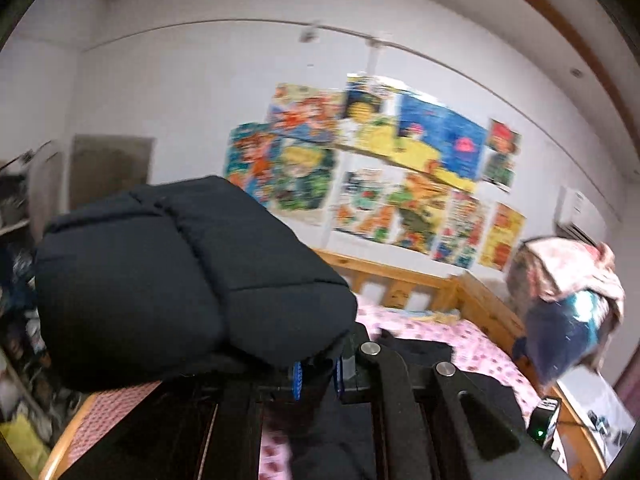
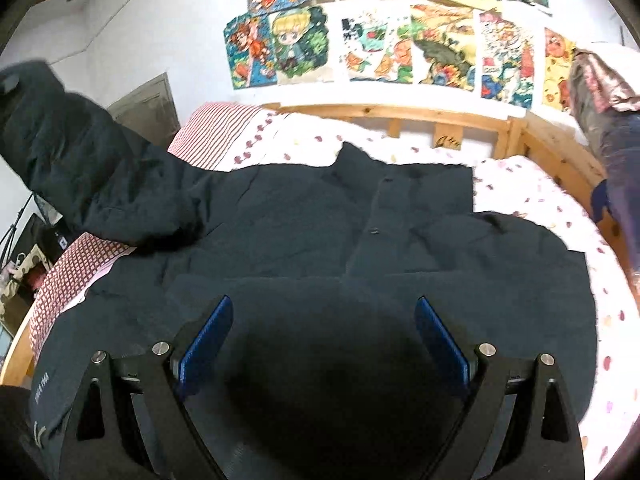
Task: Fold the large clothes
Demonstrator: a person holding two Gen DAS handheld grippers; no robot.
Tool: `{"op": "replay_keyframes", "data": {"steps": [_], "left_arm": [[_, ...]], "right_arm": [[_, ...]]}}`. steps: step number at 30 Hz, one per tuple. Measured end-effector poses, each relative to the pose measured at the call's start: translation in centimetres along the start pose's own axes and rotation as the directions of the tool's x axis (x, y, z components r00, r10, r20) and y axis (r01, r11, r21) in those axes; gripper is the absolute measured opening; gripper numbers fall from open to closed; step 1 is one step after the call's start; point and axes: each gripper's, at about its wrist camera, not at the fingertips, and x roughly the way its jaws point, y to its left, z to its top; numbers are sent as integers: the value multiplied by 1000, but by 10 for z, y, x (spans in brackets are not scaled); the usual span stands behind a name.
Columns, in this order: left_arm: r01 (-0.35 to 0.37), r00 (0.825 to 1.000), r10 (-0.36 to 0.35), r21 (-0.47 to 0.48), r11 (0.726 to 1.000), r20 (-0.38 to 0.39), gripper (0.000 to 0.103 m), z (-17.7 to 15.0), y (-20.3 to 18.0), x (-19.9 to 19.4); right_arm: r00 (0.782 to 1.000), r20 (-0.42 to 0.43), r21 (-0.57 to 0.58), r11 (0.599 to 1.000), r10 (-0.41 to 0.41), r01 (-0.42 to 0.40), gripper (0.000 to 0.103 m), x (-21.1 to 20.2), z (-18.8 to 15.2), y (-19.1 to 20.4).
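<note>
The left gripper (image 1: 318, 374) pinches the coat (image 2: 320, 240) sleeve (image 1: 180, 280) high above the bed (image 2: 520, 136); the right gripper (image 2: 322, 344) hangs wide open, empty, over the spread body. That puffy sleeve might slip free

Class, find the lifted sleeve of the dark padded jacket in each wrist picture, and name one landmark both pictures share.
Left wrist view: the sleeve fills the left centre, its end pinched in the left claw.
Right wrist view: the same sleeve rises from the jacket body towards the upper left edge.
Shared landmark: the colourful drawings on the wall above the wooden bed rail.
</note>
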Motion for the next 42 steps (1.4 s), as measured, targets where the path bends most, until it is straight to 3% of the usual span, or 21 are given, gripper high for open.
{"op": "replay_keyframes", "data": {"steps": [6, 15, 19, 23, 33, 35, 38, 42], "left_arm": [[130, 991, -126, 111, 985, -42, 11, -6, -73, 12], [310, 940, -256, 254, 916, -224, 10, -54, -170, 36], [351, 916, -268, 273, 896, -298, 10, -81, -194, 49], [389, 881, -264, 283, 876, -393, 10, -117, -213, 65], [424, 761, -205, 233, 875, -616, 11, -206, -226, 106], [430, 748, -195, 241, 870, -634, 11, -216, -225, 110], [440, 747, -186, 265, 858, -638, 12, -220, -225, 107], [454, 740, -197, 262, 852, -643, 14, -222, -226, 102]], "right_arm": [[998, 39, 53, 998, -47, 45, 89, -26, -7, -43], [994, 16, 184, 978, -108, 103, 89, -37, -29, -113], [993, -6, 237, 965, -116, 114, 89, -34, -41, -138], [992, -18, 298, 947, -122, 122, 89, -34, -53, -165], [998, -2, 420, 906, -58, 54, 89, -31, -76, -207], [999, 8, 439, 898, -32, 25, 89, -30, -82, -212], [999, 37, 488, 872, 10, -27, 89, -25, -88, -219], [990, 101, 577, 806, 93, -135, 89, -21, -99, -228]]}}
